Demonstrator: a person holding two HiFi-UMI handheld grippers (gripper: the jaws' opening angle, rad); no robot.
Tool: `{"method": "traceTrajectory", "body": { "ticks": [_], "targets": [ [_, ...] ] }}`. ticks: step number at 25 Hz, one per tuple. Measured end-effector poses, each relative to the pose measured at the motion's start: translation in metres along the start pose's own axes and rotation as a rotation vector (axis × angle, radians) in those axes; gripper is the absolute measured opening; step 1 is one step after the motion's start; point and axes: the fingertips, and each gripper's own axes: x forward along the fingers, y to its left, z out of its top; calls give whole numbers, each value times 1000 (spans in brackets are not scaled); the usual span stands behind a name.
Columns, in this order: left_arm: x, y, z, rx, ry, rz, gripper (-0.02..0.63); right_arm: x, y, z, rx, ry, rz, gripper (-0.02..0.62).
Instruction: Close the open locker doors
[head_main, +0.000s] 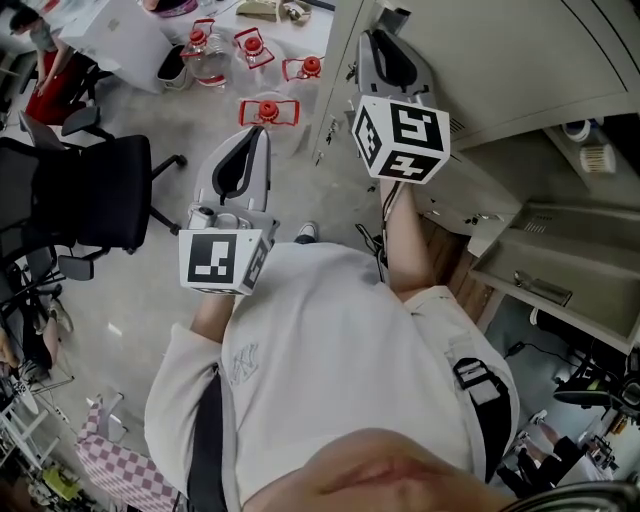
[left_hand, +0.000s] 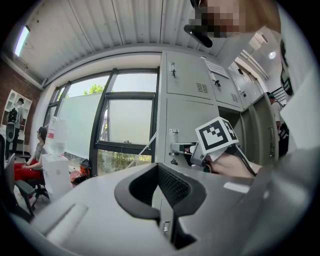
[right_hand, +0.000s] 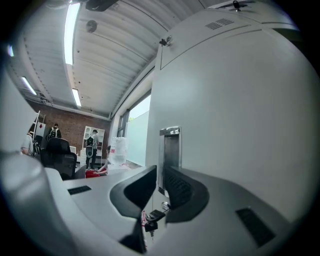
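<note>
Grey metal lockers (head_main: 520, 60) fill the upper right of the head view. My right gripper (head_main: 370, 42) is shut, and its tips rest against a locker door (right_hand: 230, 125) beside the recessed handle (right_hand: 170, 150). A key (right_hand: 150, 220) hangs in the lock just below. In the left gripper view the right gripper (left_hand: 192, 150) sits at the handle of the lower door (left_hand: 187, 120) in the leftmost column, which looks flush with the bank. My left gripper (head_main: 262, 135) is shut and empty, held in the air left of the lockers. Open compartments (head_main: 560, 240) show at the right.
A black office chair (head_main: 90, 190) stands at the left. Water bottles with red caps (head_main: 265, 110) sit on the floor ahead. Another open locker door (left_hand: 260, 125) stands further right. A seated person (left_hand: 37, 150) and a large window (left_hand: 125, 120) are beyond the lockers.
</note>
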Motion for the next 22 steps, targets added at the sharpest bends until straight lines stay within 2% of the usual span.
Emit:
{"method": "traceTrajectory", "body": {
  "ticks": [5, 9, 11, 16, 22],
  "targets": [
    [-5, -8, 6, -3, -11, -23, 2, -28, 6, 13, 22, -46, 8, 25],
    [-1, -34, 14, -5, -24, -96, 2, -82, 20, 33, 81, -135, 97, 24],
    [3, -53, 17, -3, -30, -150, 2, -111, 19, 36, 109, -140, 105, 23],
    [14, -121, 18, -3, -27, -352, 2, -186, -13, 34, 134, -139, -22, 23],
    [8, -217, 22, 6, -40, -565, 2, -270, -36, 25, 132, -116, -135, 22]
  ]
}}
